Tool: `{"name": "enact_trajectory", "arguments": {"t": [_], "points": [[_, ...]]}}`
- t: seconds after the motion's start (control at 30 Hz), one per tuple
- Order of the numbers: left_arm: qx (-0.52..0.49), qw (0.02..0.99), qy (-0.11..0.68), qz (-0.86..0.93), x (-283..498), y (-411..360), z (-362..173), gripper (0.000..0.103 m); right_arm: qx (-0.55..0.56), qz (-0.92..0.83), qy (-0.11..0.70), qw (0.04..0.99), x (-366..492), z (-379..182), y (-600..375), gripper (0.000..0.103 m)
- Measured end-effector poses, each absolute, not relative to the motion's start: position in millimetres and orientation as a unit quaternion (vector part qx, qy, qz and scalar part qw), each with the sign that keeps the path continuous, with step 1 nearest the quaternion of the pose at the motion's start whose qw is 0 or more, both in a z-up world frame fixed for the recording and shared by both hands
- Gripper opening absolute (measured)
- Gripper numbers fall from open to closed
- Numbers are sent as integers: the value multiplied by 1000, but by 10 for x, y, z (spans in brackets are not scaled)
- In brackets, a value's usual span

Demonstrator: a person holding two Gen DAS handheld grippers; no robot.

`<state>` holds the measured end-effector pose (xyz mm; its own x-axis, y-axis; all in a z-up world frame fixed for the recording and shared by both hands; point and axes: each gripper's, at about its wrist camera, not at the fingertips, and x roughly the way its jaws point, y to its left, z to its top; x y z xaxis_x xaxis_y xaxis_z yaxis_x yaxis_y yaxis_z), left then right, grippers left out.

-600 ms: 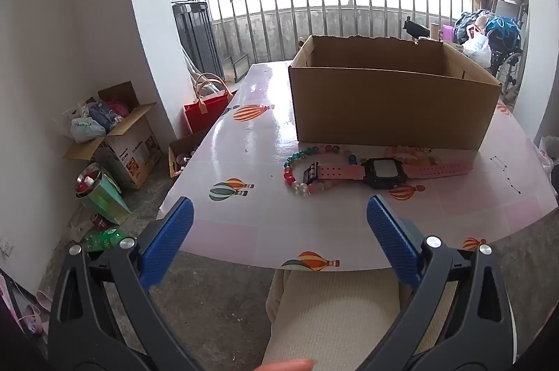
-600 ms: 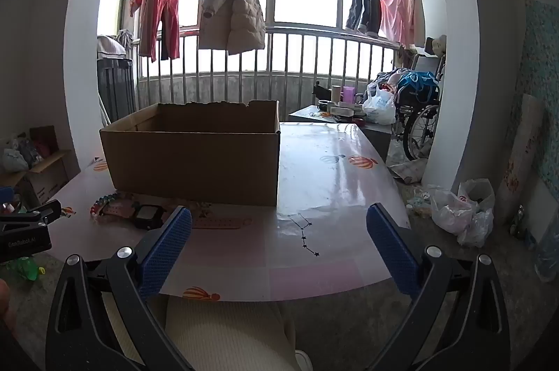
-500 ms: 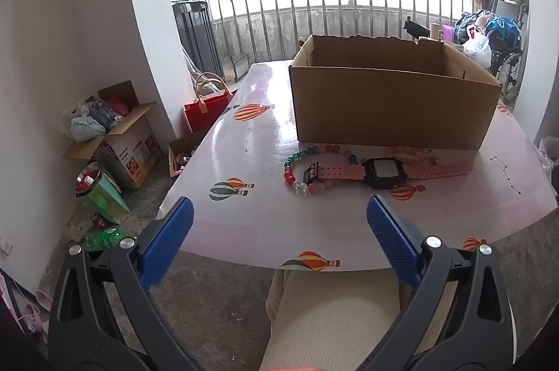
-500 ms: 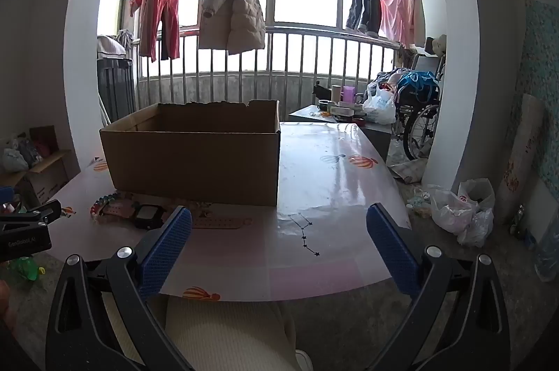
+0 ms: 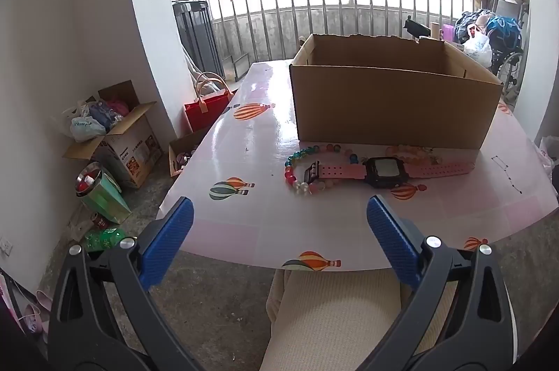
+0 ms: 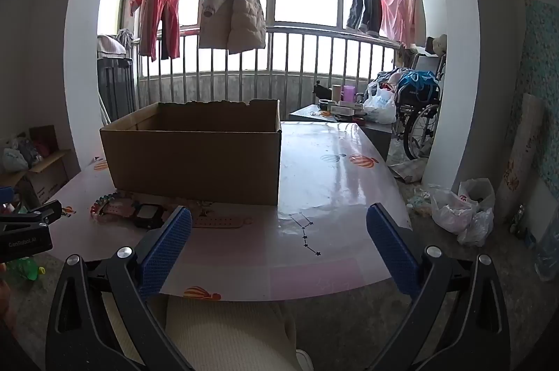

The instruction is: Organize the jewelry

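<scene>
both grippers are held wide open with nothing between the blue pads, so nothing is being gripped at all. left gripper (image 5: pixel 279 234) is held off the near edge of the table (image 5: pixel 244 224), angled down toward it, pads (image 5: pixel 167 241) spread well apart. right gripper (image 6: pixel 279 241) is held the same way, off the near edge further right, and the bare pink tabletop with a little star print is seen between its pads (image 6: pixel 164 245).

jewelry is laid out on the table just in front of the box (image 5: pixel 391 105). a pink watch (image 5: pixel 384 170) with a dark square face is stretched flat, strap ends pointing left and right. a bead bracelet (image 5: pixel 297 175) in mixed colours is looped around and under its left strap end, touching it. a paler pink bracelet (image 5: pixel 412 150) is tucked between the watch and the box wall, partly hidden, so the details can't be made out.

the box is cardboard, open at the top, ragged along the back rim; what's inside can't be seen. from the right view the watch (image 6: pixel 148 213) is seen partly behind the left pad.
</scene>
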<state>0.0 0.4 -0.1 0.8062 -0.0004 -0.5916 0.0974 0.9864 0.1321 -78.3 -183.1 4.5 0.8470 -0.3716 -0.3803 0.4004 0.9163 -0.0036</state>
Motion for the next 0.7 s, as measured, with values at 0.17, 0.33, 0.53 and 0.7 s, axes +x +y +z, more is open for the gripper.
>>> {"name": "enact_trajectory", "arguments": {"t": [0.17, 0.33, 0.53, 0.7], "points": [[78, 947, 310, -26, 4, 20, -17, 96, 38, -201, 190, 960, -781, 48, -1830, 98], [78, 947, 310, -25, 0, 28, -7, 96, 38, -201, 190, 960, -779, 50, -1831, 98], [78, 947, 310, -25, -1, 23, 4, 96, 38, -200, 190, 960, -780, 55, -1829, 98], [79, 947, 310, -25, 0, 21, 6, 96, 37, -201, 189, 960, -782, 57, -1826, 98]]}}
